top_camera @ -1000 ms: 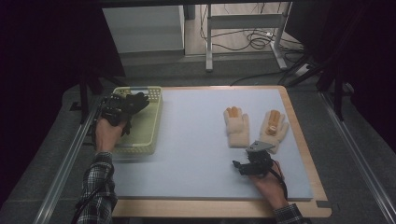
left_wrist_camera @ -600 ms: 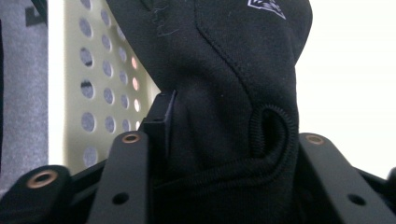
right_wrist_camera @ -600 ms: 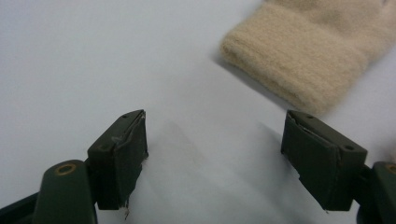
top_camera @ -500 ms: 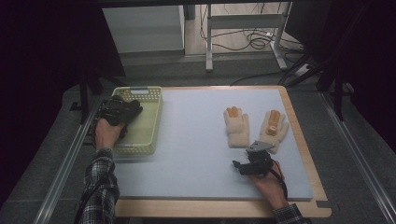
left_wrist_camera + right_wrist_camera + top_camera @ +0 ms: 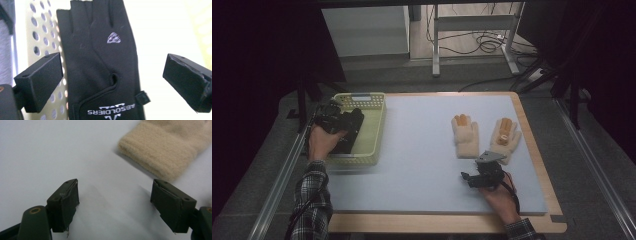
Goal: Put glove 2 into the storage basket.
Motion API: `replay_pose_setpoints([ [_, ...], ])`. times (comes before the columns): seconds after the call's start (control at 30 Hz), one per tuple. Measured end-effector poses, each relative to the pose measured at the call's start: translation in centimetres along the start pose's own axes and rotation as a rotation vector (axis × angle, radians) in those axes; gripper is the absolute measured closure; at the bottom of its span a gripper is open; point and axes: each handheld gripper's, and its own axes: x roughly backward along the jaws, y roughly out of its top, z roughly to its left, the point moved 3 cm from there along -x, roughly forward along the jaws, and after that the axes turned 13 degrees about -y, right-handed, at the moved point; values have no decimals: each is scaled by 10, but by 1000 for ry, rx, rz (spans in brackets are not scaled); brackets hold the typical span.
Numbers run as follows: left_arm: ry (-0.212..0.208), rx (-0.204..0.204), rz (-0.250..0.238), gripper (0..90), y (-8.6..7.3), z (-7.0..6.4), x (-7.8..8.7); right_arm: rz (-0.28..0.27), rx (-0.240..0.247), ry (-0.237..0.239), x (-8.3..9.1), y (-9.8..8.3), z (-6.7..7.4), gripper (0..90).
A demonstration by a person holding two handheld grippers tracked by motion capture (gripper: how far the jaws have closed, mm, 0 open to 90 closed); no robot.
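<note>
My left gripper (image 5: 112, 82) stands with its jaws spread wide, having just been opening, and the black fingerless glove (image 5: 105, 62) lies released between them, touched by neither pad. The glove rests flat on the floor of the pale green perforated basket (image 5: 374, 131) at the table's left edge, its printed cuff toward the gripper and its cut-off fingers pointing away.

My right gripper (image 5: 122, 202) hangs with its jaws parted and nothing between them, low over the bare blue mat (image 5: 422, 150), a ribbed cream cuff lying just beyond its pads. In the high view that cuff belongs to the left cream glove (image 5: 465, 135), lying palm down beside the right cream glove (image 5: 505, 137), the pair well apart from the basket.

As I read it, the drop is made and what remains is a clean withdrawal: I should lift the left gripper straight up and out, keeping the pads off the fabric so the cuff strap does not snag and drag the glove back over the basket wall. The right gripper looks well placed to close on the near cream cuff next, low and square to its edge.
</note>
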Motion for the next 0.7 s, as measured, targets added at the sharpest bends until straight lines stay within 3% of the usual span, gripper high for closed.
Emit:
replay_pose_setpoints([
  [0.1,-54,-6,-55,30,-1,-3,4,0,0,0,0,0,0,223],
  [0.23,-80,-39,-110,28,-4,-9,8,0,0,0,0,0,0,222],
  [0.37,-120,-77,-139,24,-9,-20,9,2,1,-1,0,0,0,222],
  [0.5,-127,-138,-143,21,-12,-30,12,2,1,-2,0,0,0,221],
  [0.7,-155,-194,-181,24,-18,-50,19,2,1,-2,0,0,0,220],
])
